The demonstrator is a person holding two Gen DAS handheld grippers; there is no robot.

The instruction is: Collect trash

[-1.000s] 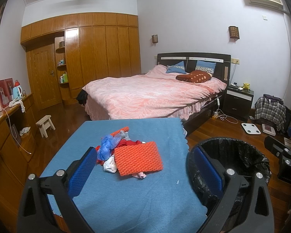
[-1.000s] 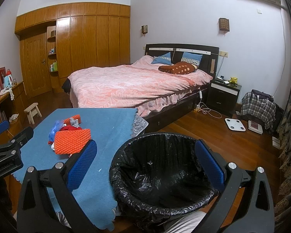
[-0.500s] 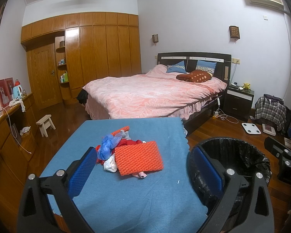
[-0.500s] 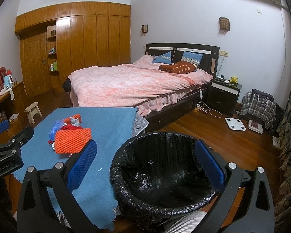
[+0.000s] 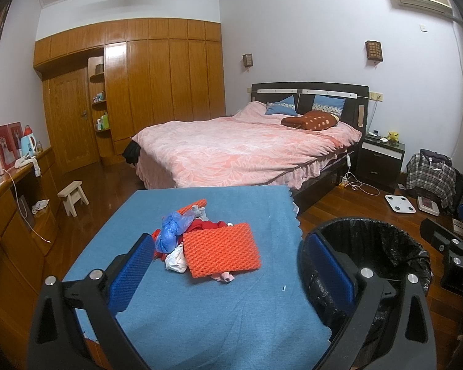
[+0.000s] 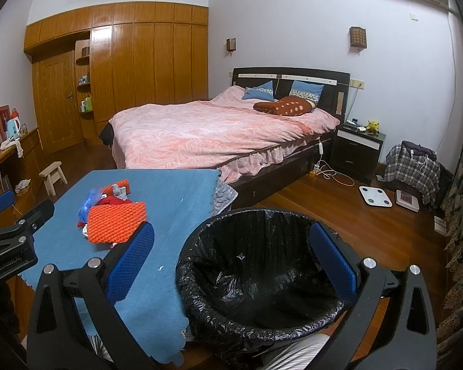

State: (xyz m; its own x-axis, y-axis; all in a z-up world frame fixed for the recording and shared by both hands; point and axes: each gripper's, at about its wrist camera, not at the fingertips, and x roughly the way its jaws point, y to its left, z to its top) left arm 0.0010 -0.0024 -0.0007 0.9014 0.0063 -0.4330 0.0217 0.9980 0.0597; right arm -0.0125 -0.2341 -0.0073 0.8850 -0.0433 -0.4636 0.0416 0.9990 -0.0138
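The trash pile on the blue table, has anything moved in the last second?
Nothing visibly changed. The trash pile lies untouched on the blue table, the bin stays beside it, and both hand-held grippers, left and right, remain open and empty.

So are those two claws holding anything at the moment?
No. The left claw and right claw are both open and empty; the trash pile lies untouched on the blue cloth.
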